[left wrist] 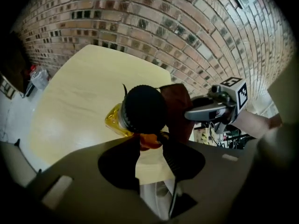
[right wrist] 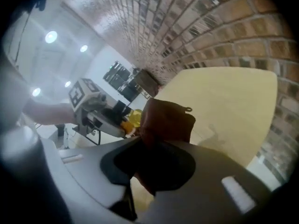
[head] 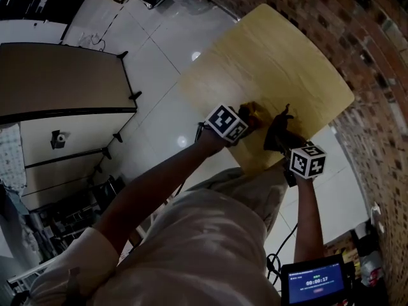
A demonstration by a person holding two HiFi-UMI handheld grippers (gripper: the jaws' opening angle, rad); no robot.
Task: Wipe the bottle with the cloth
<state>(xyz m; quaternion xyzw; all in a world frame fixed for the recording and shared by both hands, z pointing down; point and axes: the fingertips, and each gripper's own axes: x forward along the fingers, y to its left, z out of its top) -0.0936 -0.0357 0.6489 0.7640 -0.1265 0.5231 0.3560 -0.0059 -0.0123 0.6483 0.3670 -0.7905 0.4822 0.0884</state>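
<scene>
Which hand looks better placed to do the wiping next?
Right, likely. The right gripper is shut on the cloth, close beside the bottle. The left gripper is clamped on the bottle, so it is busy holding it.

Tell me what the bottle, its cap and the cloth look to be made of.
The bottle looks like glossy see-through plastic, tinted or filled yellow. Its cap is matte black, probably plastic. The cloth is soft dark reddish-brown fabric: it folds and droops.
</scene>
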